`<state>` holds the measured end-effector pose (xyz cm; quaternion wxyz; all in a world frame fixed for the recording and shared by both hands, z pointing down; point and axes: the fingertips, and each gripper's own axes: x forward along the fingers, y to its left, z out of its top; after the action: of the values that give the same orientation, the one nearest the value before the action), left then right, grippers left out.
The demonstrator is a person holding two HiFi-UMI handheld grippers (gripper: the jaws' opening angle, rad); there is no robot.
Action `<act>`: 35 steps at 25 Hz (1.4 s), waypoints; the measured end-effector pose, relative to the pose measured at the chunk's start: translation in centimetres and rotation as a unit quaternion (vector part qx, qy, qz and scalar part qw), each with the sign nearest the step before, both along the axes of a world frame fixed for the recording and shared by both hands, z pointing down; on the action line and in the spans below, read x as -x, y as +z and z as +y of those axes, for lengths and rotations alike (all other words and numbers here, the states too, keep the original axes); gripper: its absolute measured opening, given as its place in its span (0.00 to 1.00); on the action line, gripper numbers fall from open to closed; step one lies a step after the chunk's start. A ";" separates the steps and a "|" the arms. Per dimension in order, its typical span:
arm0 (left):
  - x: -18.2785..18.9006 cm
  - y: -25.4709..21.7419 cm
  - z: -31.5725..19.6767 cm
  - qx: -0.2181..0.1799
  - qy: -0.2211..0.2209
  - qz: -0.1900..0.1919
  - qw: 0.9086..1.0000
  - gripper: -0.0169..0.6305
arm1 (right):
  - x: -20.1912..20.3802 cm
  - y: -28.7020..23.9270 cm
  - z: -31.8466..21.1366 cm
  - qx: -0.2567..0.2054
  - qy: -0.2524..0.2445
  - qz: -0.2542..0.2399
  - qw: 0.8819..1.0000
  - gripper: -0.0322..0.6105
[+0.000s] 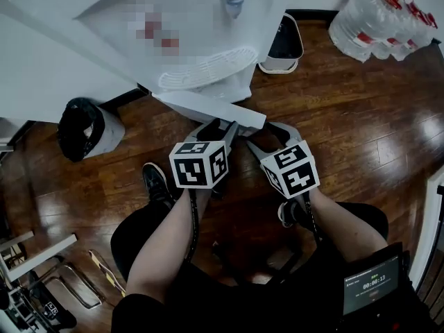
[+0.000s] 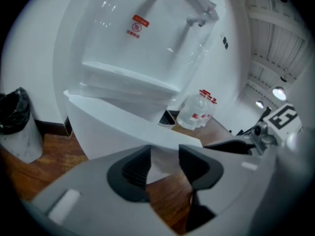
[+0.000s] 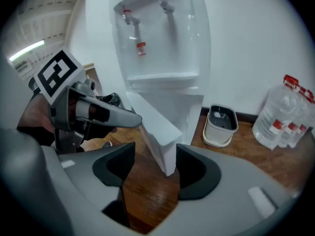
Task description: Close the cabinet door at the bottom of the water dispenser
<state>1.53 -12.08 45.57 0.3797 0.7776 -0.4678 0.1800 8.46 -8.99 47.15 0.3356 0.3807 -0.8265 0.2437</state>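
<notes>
White cabinet door (image 1: 208, 108) stands ajar at the foot of the water dispenser (image 3: 162, 43), its free edge out over the wooden floor (image 1: 347, 116). My left tongs (image 1: 220, 127) are open, with the door's edge showing in the gap. My right tongs (image 3: 156, 168) are open astride the door's lower corner. Bare floor lies between the door and the white bin (image 1: 283, 44).

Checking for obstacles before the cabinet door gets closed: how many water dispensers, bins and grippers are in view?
Water dispenser: 1
Bins: 2 (black-bagged bin, white bin)
Grippers: 2 (left gripper, right gripper)
Total: 5
</notes>
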 end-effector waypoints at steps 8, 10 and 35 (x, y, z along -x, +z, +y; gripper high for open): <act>-1.0 0.2 -2.3 -0.001 0.015 -0.006 1.000 0.30 | -0.9 3.1 -3.2 0.026 0.031 0.002 0.999 0.50; -1.2 0.3 -2.8 -0.001 0.022 -0.008 1.000 0.30 | -0.9 3.5 -4.4 0.018 0.029 0.016 0.999 0.51; 3.9 -0.4 -4.4 0.027 0.003 0.006 1.000 0.30 | -1.2 5.1 -13.0 -0.024 0.028 0.067 0.997 0.51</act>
<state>-2.35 -16.49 45.21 0.4028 0.7696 -0.4579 0.1890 9.64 -21.97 52.26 0.3743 0.4276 -0.7964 0.2071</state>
